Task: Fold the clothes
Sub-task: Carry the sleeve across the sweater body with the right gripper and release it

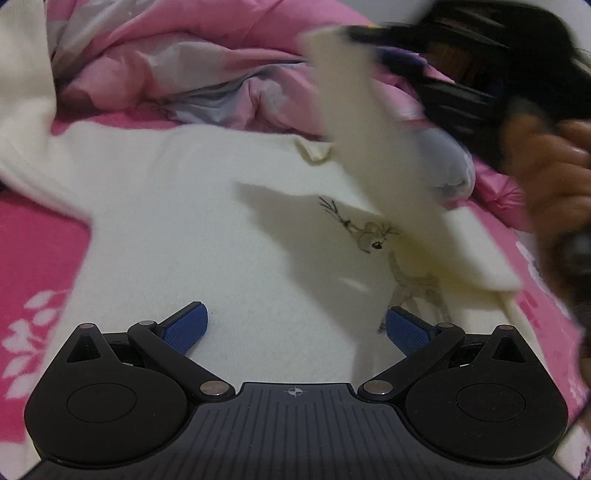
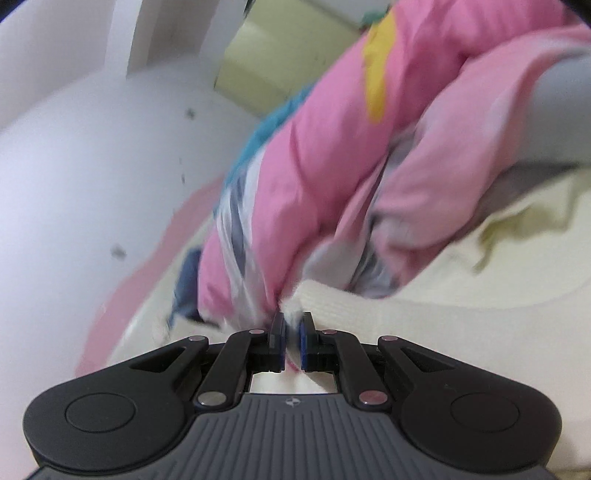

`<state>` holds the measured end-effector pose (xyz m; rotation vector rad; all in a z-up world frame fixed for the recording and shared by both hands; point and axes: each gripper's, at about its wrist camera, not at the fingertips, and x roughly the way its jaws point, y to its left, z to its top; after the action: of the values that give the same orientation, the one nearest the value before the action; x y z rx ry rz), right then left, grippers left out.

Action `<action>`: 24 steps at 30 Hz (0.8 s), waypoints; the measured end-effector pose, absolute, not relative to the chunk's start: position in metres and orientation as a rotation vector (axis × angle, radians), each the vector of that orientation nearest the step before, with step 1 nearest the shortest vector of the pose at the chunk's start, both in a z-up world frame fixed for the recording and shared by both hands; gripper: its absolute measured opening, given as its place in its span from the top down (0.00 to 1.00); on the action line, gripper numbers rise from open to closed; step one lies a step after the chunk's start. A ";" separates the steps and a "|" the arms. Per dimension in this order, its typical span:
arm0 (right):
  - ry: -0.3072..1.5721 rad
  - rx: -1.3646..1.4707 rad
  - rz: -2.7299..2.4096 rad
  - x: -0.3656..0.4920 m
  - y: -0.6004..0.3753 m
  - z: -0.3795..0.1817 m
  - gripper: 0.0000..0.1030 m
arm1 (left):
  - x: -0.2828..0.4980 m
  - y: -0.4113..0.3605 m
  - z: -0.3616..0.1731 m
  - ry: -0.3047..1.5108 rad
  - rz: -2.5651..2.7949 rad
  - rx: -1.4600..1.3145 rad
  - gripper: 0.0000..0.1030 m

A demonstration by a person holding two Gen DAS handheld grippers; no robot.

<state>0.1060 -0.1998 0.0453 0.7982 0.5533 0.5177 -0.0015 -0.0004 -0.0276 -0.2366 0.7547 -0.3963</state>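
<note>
A cream sweater (image 1: 166, 221) with a deer embroidery (image 1: 369, 236) lies spread flat on the bed. My left gripper (image 1: 295, 310) hovers open just above its lower body, with nothing between the blue pads. One cream sleeve (image 1: 354, 110) is lifted off the bed and hangs over the sweater's right side. My right gripper (image 1: 365, 35), blurred by motion at the top right, is shut on the sleeve's end, and a hand (image 1: 546, 166) holds it. In the right wrist view the right gripper (image 2: 292, 325) pinches the ribbed cream sleeve (image 2: 332, 295).
A crumpled pink and grey quilt (image 1: 184, 55) is heaped behind the sweater and fills the right wrist view as the quilt (image 2: 314, 166). Pink bedsheet (image 1: 37, 258) with white leaf print shows at the left. A white wall (image 2: 74, 166) borders the bed.
</note>
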 end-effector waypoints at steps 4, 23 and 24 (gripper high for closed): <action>0.640 0.634 0.513 0.123 -0.158 0.030 0.93 | -0.002 -0.003 -0.028 0.758 -0.407 -0.204 0.00; 0.619 0.723 0.330 0.036 -0.255 0.041 0.59 | -0.007 0.013 -0.021 0.691 -0.368 -0.266 0.00; 0.594 0.754 0.291 0.023 -0.274 0.041 0.59 | -0.005 0.016 -0.021 0.678 -0.353 -0.274 0.00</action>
<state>0.0226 -0.2737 0.0413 0.7540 0.5944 0.2912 -0.0047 0.0158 -0.0214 -0.2742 0.6779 -0.3527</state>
